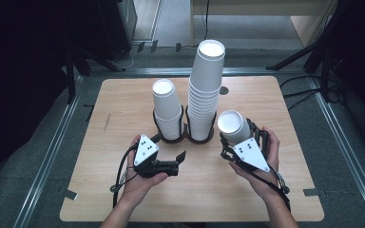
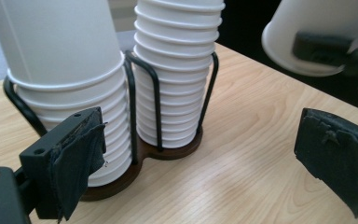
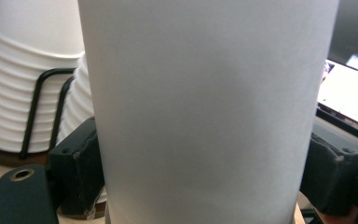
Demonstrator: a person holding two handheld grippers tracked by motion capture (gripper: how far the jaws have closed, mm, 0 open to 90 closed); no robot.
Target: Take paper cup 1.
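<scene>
A paper cup [image 3: 205, 112] sits pinched between the right tool [image 1: 240, 137]'s pads; left tool [image 1: 173, 161] spread.

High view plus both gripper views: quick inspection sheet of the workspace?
Surface: wooden table, bare in front.
Job's things: single cup upside down, gripped; short stack and tall stack in the black wire holder.
Clutter: nothing seen.
Grippers: right tongs shut on the single cup, off the table; left tongs open, empty, facing the holder.
Cables: one trails from each gripper; more on the floor at right.
Surroundings: dark stands, metal rails, lit screen.
</scene>
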